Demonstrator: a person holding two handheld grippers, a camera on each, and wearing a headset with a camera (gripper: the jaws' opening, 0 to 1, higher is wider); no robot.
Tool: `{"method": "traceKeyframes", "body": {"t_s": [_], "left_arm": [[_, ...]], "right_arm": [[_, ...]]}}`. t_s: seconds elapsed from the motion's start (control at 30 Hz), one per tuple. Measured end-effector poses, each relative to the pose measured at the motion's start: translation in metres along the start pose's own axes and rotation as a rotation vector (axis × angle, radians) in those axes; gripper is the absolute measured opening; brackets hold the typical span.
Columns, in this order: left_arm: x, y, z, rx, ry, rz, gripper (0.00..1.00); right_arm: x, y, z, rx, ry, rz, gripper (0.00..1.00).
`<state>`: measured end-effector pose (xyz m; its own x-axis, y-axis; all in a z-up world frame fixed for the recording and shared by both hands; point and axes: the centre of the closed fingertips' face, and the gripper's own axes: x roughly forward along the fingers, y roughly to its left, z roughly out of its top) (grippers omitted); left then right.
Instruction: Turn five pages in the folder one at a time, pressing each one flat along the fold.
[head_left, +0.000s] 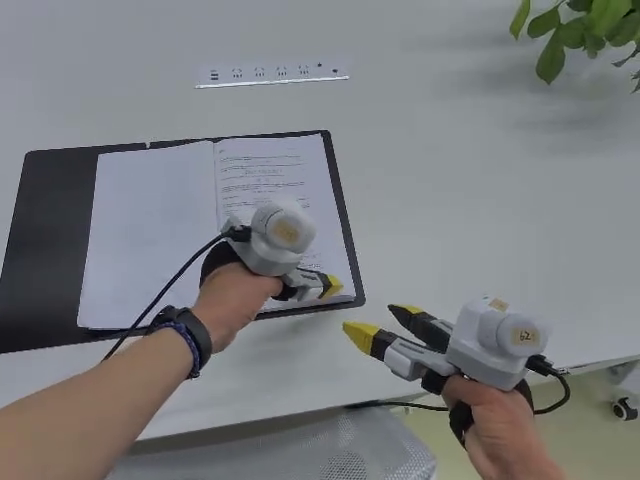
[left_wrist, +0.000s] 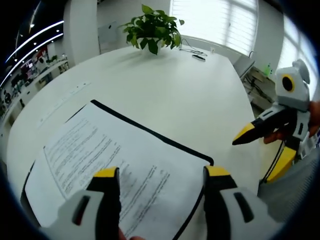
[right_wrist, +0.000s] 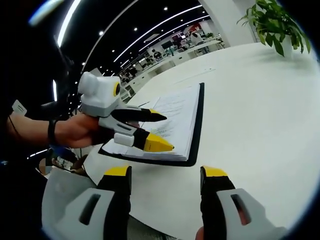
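The folder (head_left: 50, 240) lies open on the white table, black cover down, with a blank sheet (head_left: 150, 230) on the left and a printed page (head_left: 265, 175) on the right. My left gripper (head_left: 322, 285) hovers over the printed page's lower right corner; in its own view the jaws stand open above the printed page (left_wrist: 100, 150), nothing between them. My right gripper (head_left: 382, 323) is off the folder to the right, near the table's front edge, open and empty. The right gripper view looks at the left gripper (right_wrist: 135, 125) and the folder's edge (right_wrist: 197, 125).
A power strip (head_left: 272, 74) is set into the table (head_left: 480, 200) behind the folder. A potted plant (head_left: 580, 30) stands at the far right. A mesh chair back (head_left: 330, 450) sits below the table's front edge.
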<state>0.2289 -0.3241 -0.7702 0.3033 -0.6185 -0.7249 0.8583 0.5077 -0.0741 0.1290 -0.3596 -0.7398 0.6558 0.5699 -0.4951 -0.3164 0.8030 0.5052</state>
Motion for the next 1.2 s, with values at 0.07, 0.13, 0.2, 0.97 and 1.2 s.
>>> {"method": "traceKeyframes", "body": {"t_s": [0.07,0.13,0.2,0.97,1.2], "left_arm": [[0.004,-0.002,-0.004,0.019,0.017,-0.001,0.68],[0.007,-0.001,-0.015,0.069,0.054,0.007,0.66],[0.007,-0.001,-0.014,0.061,0.027,0.013,0.66],[-0.001,0.019,-0.012,-0.084,-0.076,0.021,0.46],[-0.005,0.026,-0.015,-0.123,-0.096,0.041,0.36]], "right_arm": [[-0.001,-0.001,0.0,0.006,-0.001,0.0,0.54],[-0.001,-0.001,0.001,0.01,-0.004,0.0,0.54],[-0.001,-0.002,0.002,0.008,-0.004,0.0,0.53],[0.059,0.0,0.056,0.062,-0.107,0.073,0.47],[0.093,-0.005,0.069,0.057,-0.092,0.086,0.48]]}}
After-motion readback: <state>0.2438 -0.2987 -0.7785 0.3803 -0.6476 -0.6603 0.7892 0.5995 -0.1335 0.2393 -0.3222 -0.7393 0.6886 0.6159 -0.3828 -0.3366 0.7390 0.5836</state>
